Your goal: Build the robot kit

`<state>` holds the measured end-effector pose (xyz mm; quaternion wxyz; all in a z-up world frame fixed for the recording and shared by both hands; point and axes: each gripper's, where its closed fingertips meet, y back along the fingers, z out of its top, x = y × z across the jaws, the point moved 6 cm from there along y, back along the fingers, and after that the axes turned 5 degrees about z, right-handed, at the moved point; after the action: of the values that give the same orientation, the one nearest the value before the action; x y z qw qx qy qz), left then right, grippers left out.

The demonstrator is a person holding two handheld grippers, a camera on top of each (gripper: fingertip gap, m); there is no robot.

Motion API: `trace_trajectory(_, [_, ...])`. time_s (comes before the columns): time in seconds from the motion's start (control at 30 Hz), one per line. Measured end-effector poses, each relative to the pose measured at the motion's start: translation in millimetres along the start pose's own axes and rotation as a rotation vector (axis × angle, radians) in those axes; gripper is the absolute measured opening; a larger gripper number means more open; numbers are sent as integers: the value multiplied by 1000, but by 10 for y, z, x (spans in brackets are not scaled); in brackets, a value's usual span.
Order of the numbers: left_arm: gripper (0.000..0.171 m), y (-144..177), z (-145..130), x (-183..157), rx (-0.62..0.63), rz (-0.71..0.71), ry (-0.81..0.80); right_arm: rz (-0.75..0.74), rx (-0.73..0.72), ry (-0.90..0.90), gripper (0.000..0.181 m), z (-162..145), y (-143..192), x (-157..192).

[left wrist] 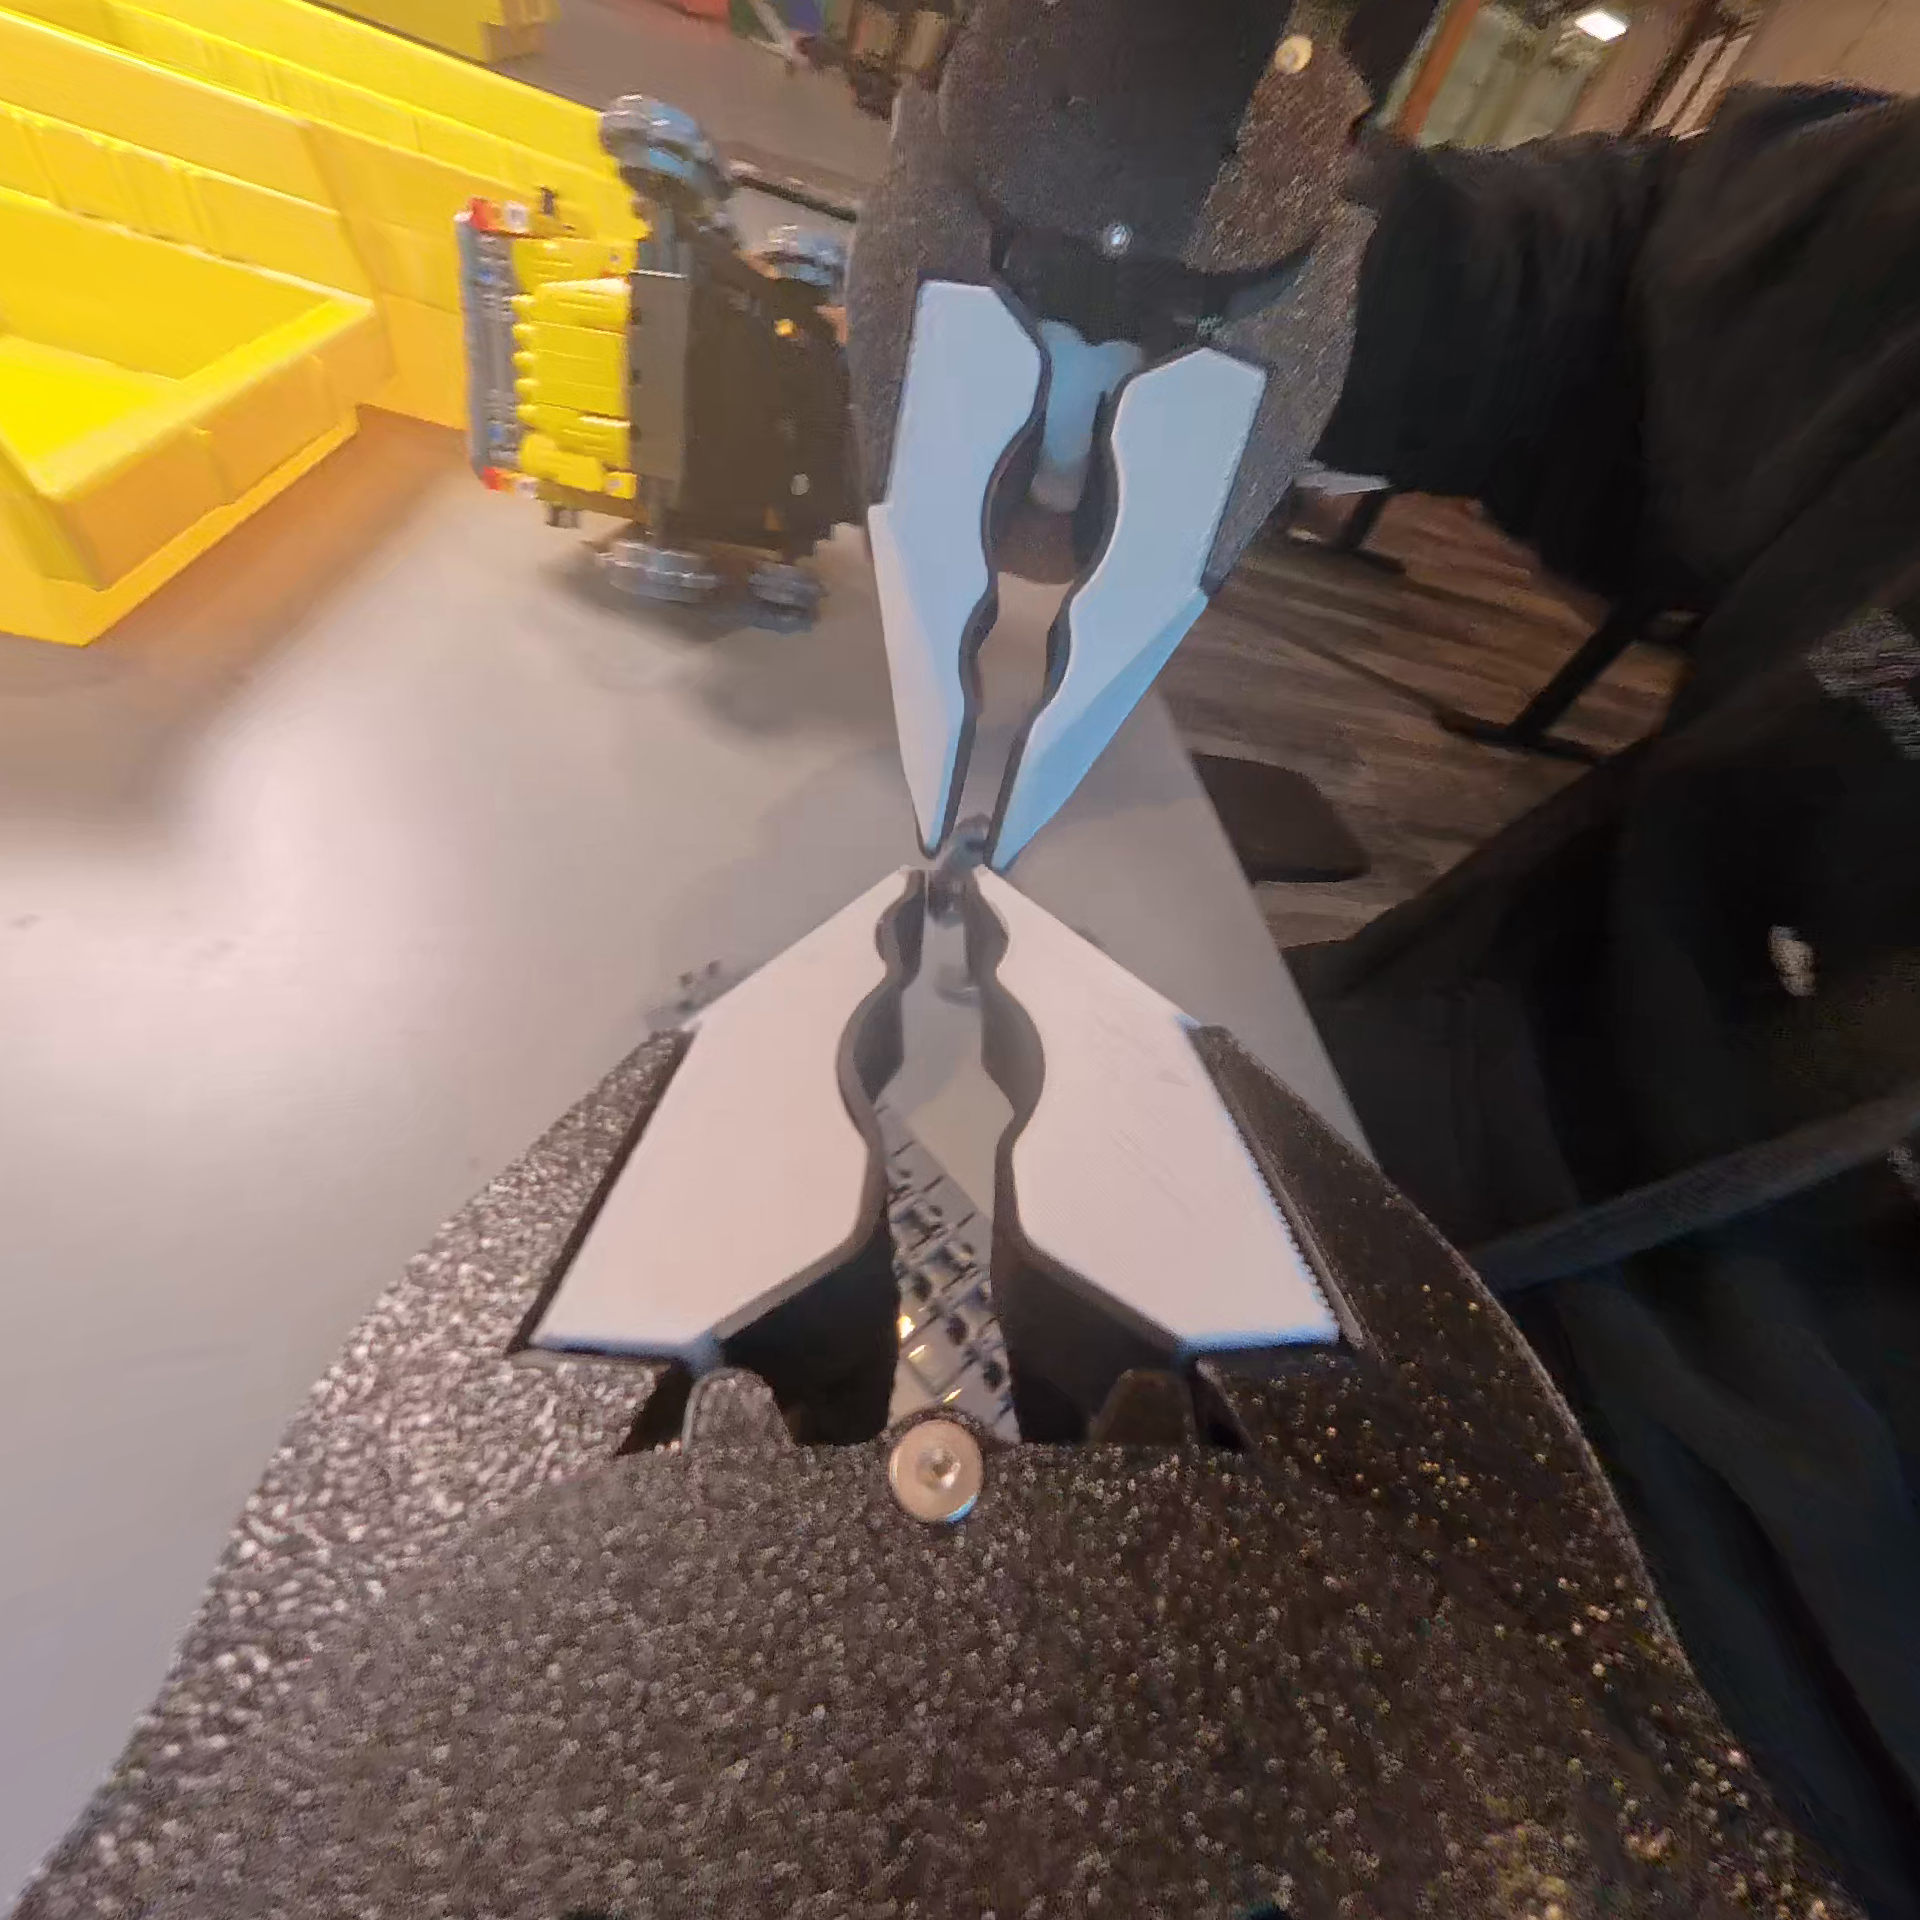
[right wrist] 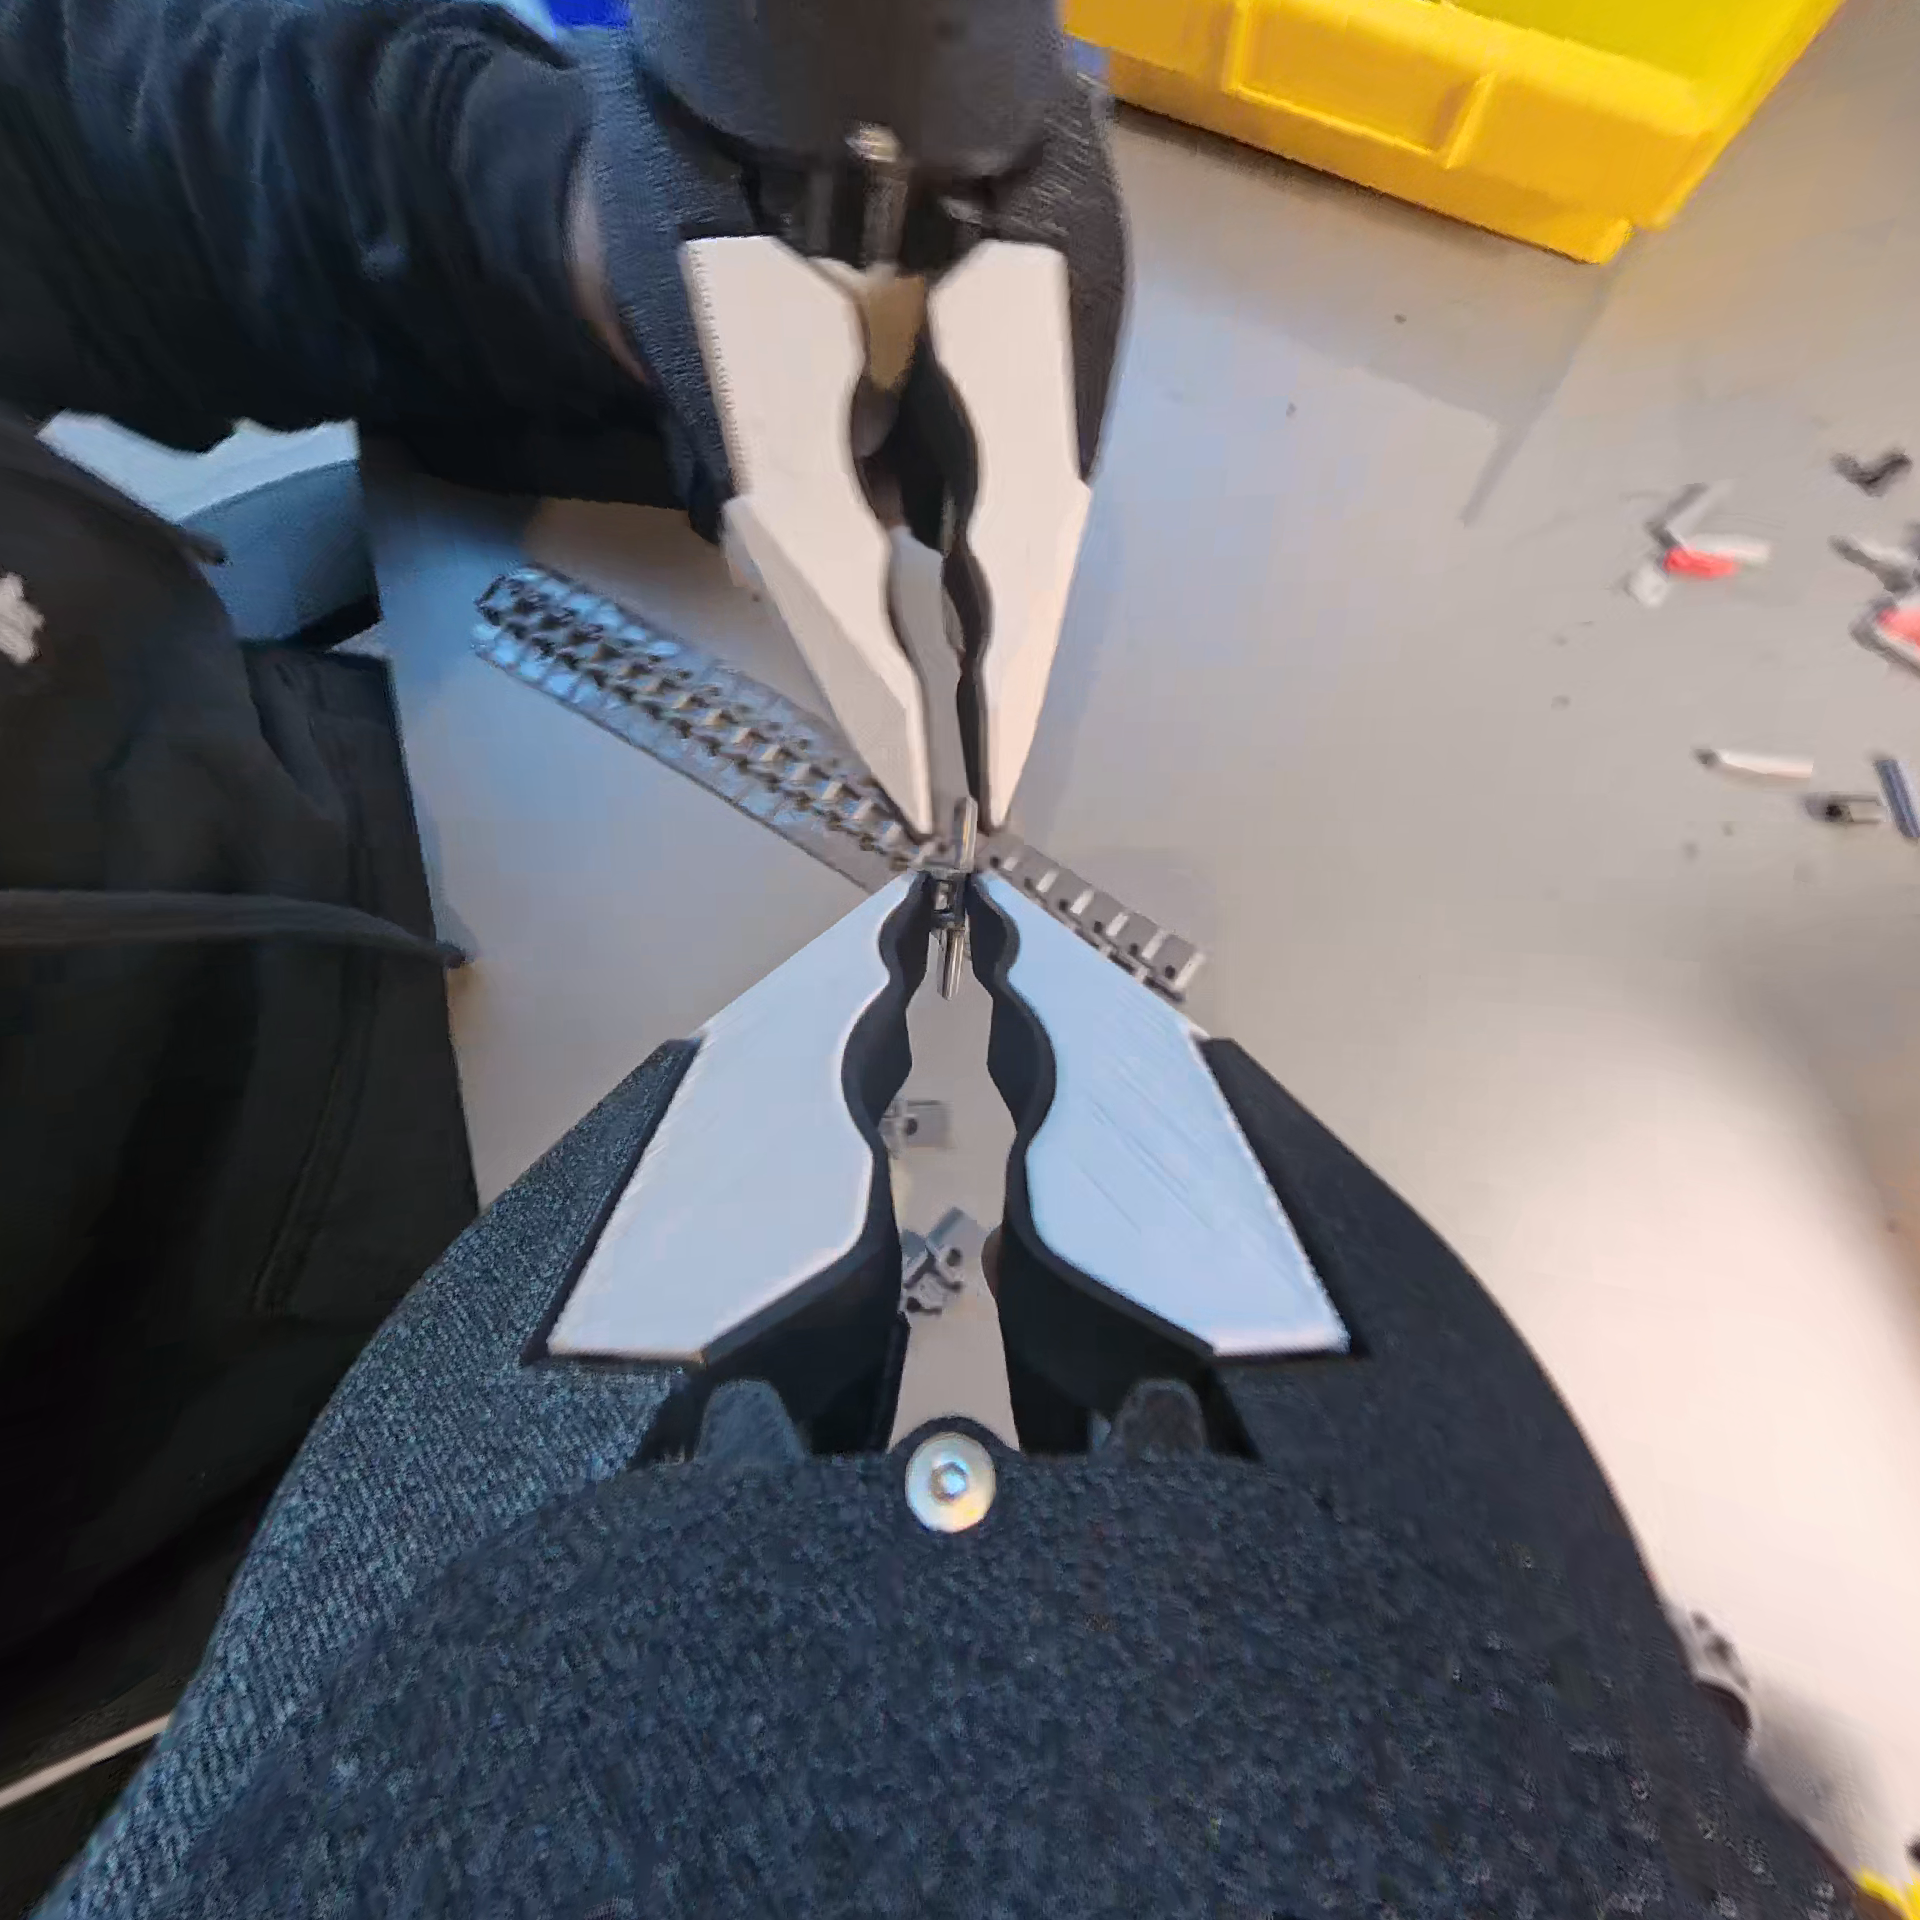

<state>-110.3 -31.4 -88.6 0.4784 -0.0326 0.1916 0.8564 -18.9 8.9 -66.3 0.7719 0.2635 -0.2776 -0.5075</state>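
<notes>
Over on the left we've got yellow bins [left wrist: 156, 416] and a black-and-yellow brick-built model [left wrist: 665, 416] on the grey table [left wrist: 364, 831]. Mid-frame, tip to tip: our left gripper [left wrist: 948, 883] and right gripper [right wrist: 948, 894] each pinched onto tiny grey pieces [right wrist: 951, 904] – above a long grey link strip [right wrist: 707, 717]. One piece or two? Too blurry to tell. Loose small parts [right wrist: 1787, 644] sit unused far right.

White fingers [right wrist: 748, 1174] edged in black are showing on the right gripper [right wrist: 945, 894]; a grey studded strip [right wrist: 665, 696] is lying beyond it, bright yellow bins [right wrist: 1455, 114] farther off on the pale grey bench [right wrist: 1351, 935].
</notes>
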Motion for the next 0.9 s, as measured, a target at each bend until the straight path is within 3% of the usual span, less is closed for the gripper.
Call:
trace_trajectory(0.13, [12, -59, -194, 171, 177, 204, -123, -81, 22, -231, 7, -166, -60, -389])
trace_trajectory(0.4, [17, -351, -345, 226, 336, 294, -155, -69, 85, -457, 7, -433, -279, -633])
trace_trajectory(0.63, [20, -444, -437, 236, 403, 315, -177, -107, 146, -438, 6, -463, -326, -643])
trace_trajectory(0.9, [18, -451, -444, 220, 407, 333, -188, -241, 272, -272, 7, -417, -369, -583])
